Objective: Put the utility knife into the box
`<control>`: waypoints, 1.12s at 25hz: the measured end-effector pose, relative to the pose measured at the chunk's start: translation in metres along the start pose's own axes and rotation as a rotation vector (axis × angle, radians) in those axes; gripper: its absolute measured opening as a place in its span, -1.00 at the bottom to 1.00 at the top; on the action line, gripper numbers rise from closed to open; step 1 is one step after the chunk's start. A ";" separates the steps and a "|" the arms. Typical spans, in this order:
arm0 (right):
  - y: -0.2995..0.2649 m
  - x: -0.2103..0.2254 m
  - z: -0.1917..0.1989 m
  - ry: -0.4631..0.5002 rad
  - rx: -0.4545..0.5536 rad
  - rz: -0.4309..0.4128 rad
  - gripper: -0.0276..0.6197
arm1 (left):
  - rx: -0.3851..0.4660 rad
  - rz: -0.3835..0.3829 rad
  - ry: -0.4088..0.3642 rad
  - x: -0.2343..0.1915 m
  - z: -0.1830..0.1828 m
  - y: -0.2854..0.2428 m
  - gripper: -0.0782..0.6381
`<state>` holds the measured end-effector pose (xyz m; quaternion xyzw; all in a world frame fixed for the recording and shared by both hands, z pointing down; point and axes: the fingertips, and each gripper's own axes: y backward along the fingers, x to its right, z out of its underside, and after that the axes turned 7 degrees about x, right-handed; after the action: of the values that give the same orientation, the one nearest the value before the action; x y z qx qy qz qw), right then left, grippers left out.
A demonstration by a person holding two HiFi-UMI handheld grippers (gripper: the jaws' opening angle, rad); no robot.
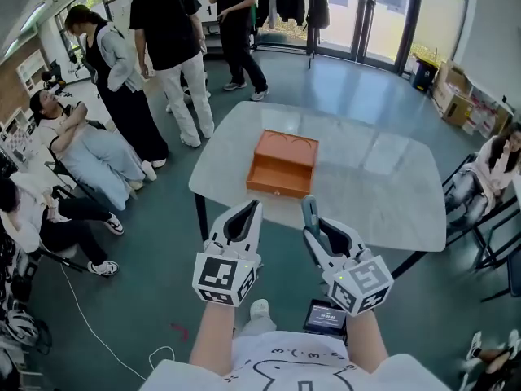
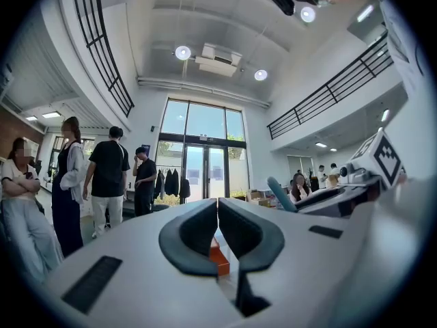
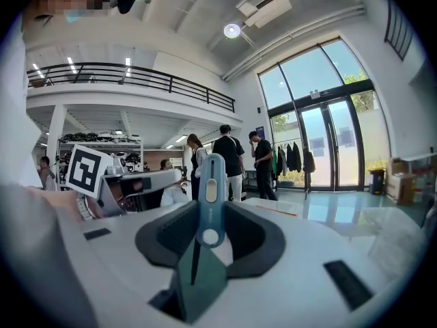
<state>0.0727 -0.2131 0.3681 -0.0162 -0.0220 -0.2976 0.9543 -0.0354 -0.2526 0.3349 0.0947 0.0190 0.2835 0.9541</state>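
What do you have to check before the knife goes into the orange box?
1. Knife held firmly: ok. The right gripper has its jaws closed on the utility knife, which sticks up between them.
2. Box open: ok. The box stands open on the table.
3. Room inside the box: ok. It looks empty in the head view.
4. Other gripper out of the way: ok. The left gripper is shut with nothing in it, beside the right one.
5. Knife above the box: not ok. It is on the person's side of the box.
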 end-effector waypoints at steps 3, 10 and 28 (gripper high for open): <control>-0.026 0.008 0.000 0.000 -0.004 0.013 -0.51 | 0.003 0.012 0.006 -0.023 0.003 -0.019 -0.73; -0.082 0.030 0.004 -0.007 -0.014 0.051 -0.51 | -0.008 0.054 0.017 -0.065 0.020 -0.062 -0.74; -0.149 0.060 0.017 0.002 -0.076 0.093 -0.51 | -0.036 0.089 0.061 -0.114 0.046 -0.111 -0.74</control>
<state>0.0361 -0.3691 0.3905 -0.0530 -0.0092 -0.2536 0.9658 -0.0678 -0.4134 0.3564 0.0696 0.0388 0.3286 0.9411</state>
